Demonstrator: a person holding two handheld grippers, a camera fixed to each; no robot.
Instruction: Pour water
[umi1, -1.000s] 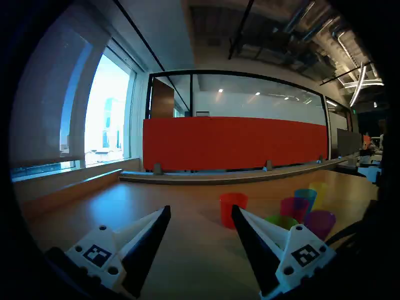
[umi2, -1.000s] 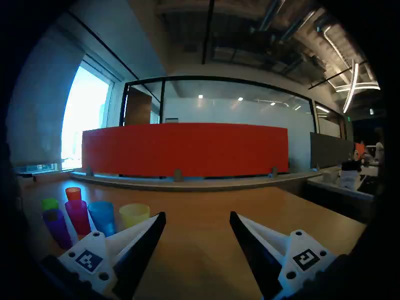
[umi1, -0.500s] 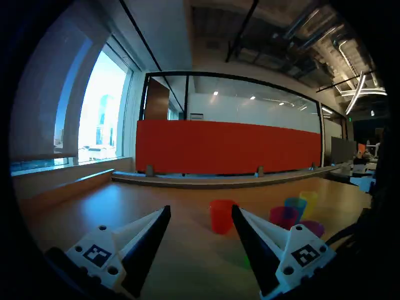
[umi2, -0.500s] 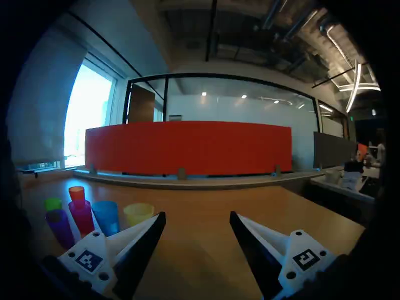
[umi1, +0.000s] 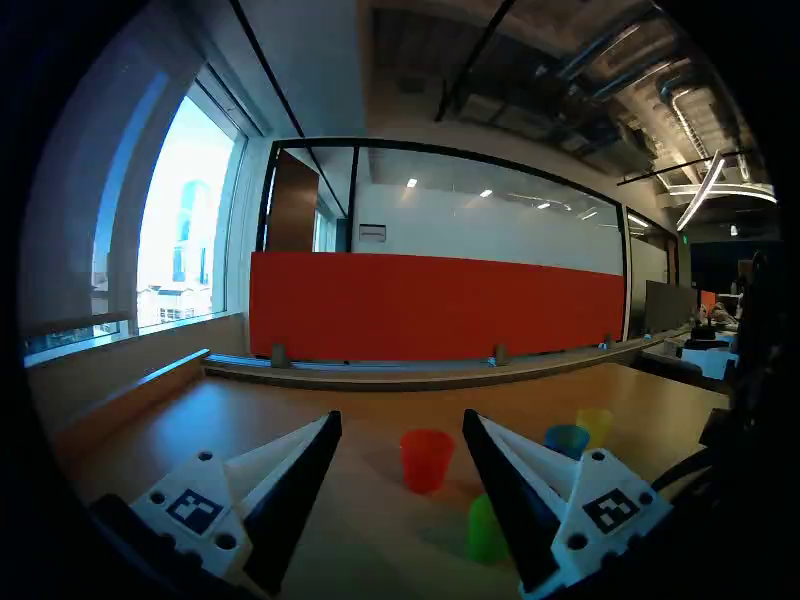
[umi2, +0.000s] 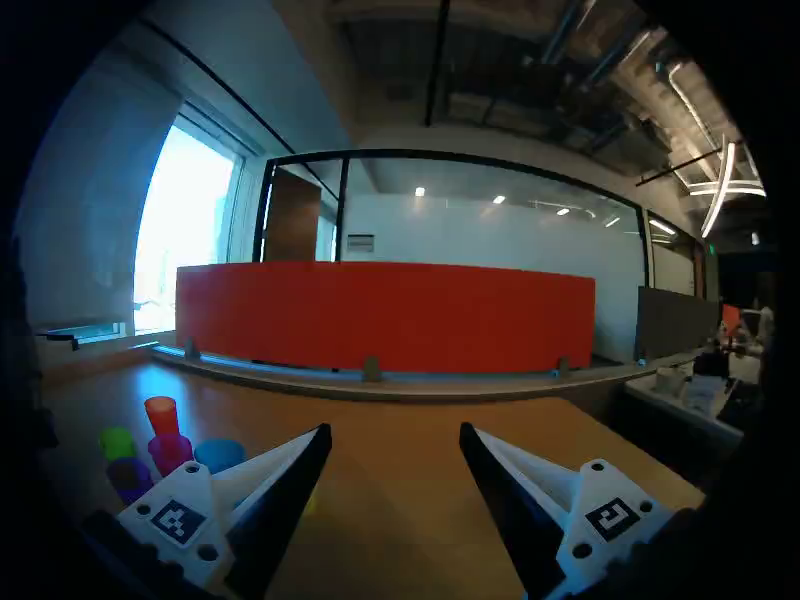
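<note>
Left gripper view: saw left tool (umi1: 400, 414) gaping wide, empty, red cup (umi1: 426, 458) upright on the worktop (umi1: 255, 420), framed between its fingers, green cup (umi1: 484, 525) nearer. Right gripper view: saw right tool (umi2: 395, 428) equally wide, empty.

I count six cups, one of each colour. Four sit ahead of my left gripper (umi1: 400, 414): one red cup (umi1: 425, 459) between its fingers, one green cup (umi1: 484, 527) close by its right finger, and one blue cup (umi1: 567, 439) and one yellow cup (umi1: 594, 423) beyond that finger. Off my right gripper's (umi2: 395, 428) left finger I also find one pink cup (umi2: 170, 452) and one purple cup (umi2: 129, 477).
</note>
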